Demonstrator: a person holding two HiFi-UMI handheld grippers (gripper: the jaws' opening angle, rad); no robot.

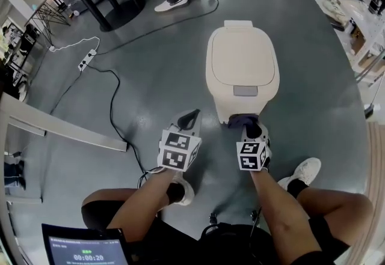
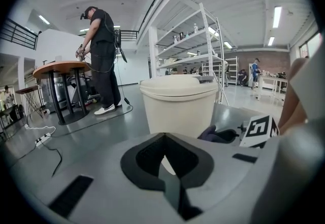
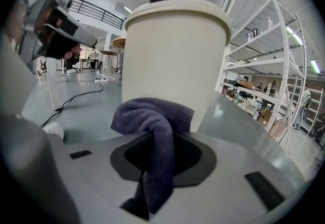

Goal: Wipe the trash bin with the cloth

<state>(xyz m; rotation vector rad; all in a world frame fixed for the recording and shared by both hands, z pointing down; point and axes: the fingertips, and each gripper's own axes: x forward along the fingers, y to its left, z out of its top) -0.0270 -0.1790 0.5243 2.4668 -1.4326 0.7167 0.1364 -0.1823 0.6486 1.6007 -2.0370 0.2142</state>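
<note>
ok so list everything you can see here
trash bin: one, cream, floor ahead
cloth: one, dark purple, at the bin's front
power strip: one, white, floor at left
cable: one, black, across the floor
tablet: one, dark, bottom left
shelving: one unit, white, behind the bin
other person: one, dark clothes, by round table
left gripper: one, grey, shut, beside the bin
right gripper: one, grey, shut on the cloth
shoes: two, white, on the floor

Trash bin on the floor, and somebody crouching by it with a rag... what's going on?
A person crouches with a gripper in each hand. The right gripper has its fingers shut on a dark purple cloth, held against the lower front of the cream trash bin. The left gripper is shut on nothing and hangs beside the bin, not touching it.
</note>
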